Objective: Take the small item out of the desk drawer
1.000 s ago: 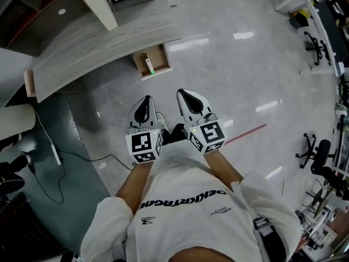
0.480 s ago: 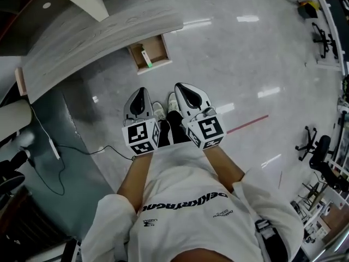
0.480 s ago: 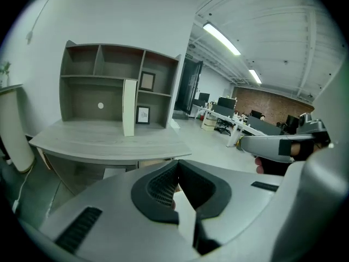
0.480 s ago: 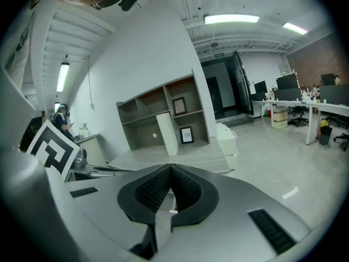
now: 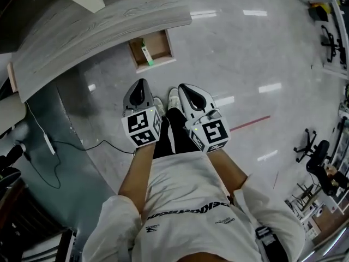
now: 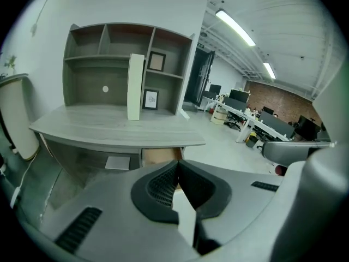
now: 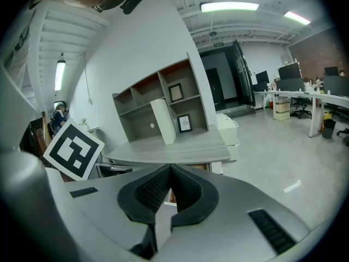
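Note:
The desk drawer (image 5: 153, 49) stands pulled out from under the grey wooden desk (image 5: 98, 29), its brown inside showing. A small white item with a green end (image 5: 146, 55) lies in it. My left gripper (image 5: 140, 85) and right gripper (image 5: 185, 90) hang side by side in front of me, well short of the drawer, both shut with nothing between the jaws. In the left gripper view the drawer (image 6: 161, 156) shows just beyond the closed jaw tips (image 6: 176, 165). In the right gripper view the desk (image 7: 174, 149) lies ahead of the closed tips (image 7: 170, 171).
A shelf unit with framed pictures (image 6: 131, 70) and a white upright box (image 6: 136, 86) stand on the desk. A black cable (image 5: 82, 149) trails over the floor at left. A red strip (image 5: 250, 123) marks the floor at right. Office chairs (image 5: 313, 157) stand far right.
The view has shifted: the desk and drawer now sit slightly nearer my grippers. Both grippers stay shut and side by side.

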The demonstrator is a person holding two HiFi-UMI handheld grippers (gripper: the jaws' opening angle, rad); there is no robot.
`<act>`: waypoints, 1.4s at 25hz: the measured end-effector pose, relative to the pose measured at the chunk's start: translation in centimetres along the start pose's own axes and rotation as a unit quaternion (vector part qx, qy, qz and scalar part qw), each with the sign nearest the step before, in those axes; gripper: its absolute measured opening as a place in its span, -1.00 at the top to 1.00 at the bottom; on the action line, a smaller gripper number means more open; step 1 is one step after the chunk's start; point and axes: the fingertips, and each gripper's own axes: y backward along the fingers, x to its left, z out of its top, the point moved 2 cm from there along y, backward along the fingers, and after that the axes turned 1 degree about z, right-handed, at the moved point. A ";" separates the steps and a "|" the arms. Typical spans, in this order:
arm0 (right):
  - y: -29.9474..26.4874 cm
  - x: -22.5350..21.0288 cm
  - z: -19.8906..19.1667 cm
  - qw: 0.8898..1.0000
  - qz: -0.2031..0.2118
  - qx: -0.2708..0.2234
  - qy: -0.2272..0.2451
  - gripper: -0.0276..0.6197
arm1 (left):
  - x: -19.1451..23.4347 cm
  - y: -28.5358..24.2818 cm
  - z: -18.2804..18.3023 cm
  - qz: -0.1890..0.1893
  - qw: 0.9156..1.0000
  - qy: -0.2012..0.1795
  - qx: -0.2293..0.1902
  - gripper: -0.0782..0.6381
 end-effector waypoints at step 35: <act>-8.7 -7.2 -11.5 0.997 -0.007 0.062 -0.047 0.82 | 4.2 -20.6 -12.1 0.042 0.989 0.062 0.127 0.38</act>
